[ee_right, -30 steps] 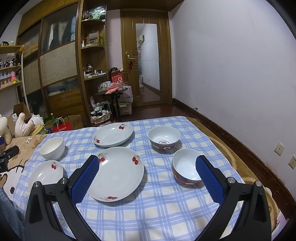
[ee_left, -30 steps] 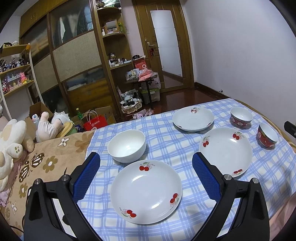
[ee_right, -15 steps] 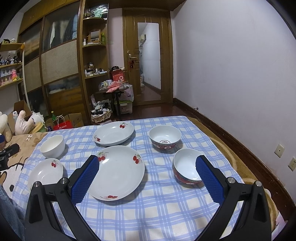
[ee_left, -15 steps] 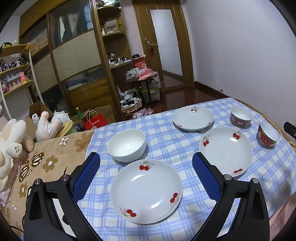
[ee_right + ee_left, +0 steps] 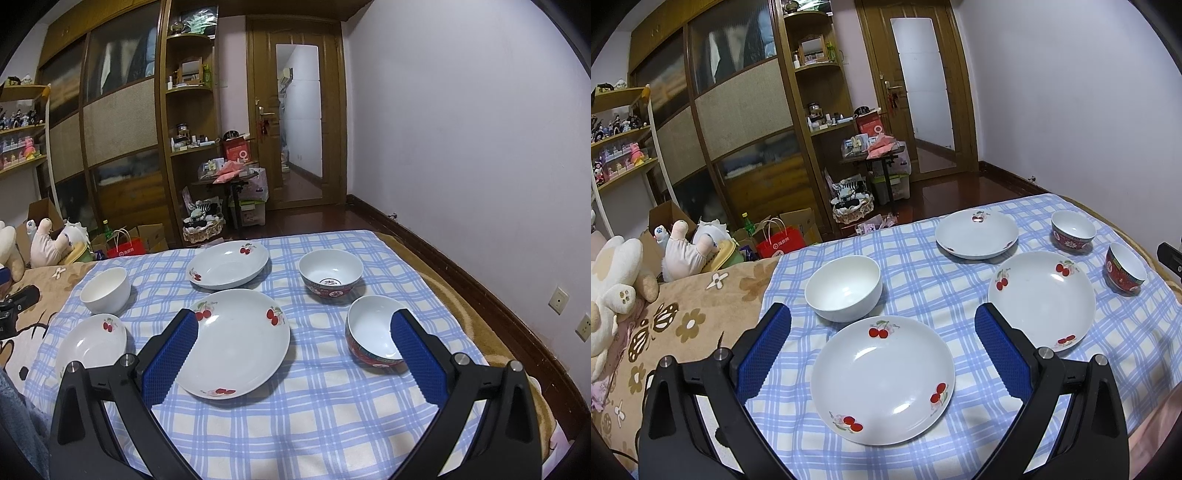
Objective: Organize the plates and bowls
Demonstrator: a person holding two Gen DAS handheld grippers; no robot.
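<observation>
Six pieces of glossy crockery lie spread over a blue-and-white checked cloth (image 5: 325, 417) that covers what looks like a soft bed rather than a bench. Nearest the left hand-held gripper (image 5: 882, 321) is a shallow round white plate with red cherry prints (image 5: 882, 380), and just behind it stands a plain white, deep-sided bowl (image 5: 844, 288). To the right lies a larger cherry-printed plate (image 5: 1041, 299), with a third cherry-printed plate (image 5: 977, 234) farther back. Two white-lined bowls with red patterned outsides sit on the right side: a farther red-patterned bowl (image 5: 330, 275) and a nearer red-patterned bowl (image 5: 375, 336), close but apart.

Both tools hover above the cloth with their jaws spread wide and nothing between the blue ridged pads (image 5: 764, 350). The right hand-held gripper (image 5: 293, 332) frames the large plate and the nearer red bowl.

A brown floral blanket (image 5: 683, 321) borders the cloth on the left, with plush toys (image 5: 613, 280) beyond it. Dark wooden cabinets (image 5: 122, 122), a wooden door (image 5: 299, 122) and pale lilac walls (image 5: 461, 129) close the room.
</observation>
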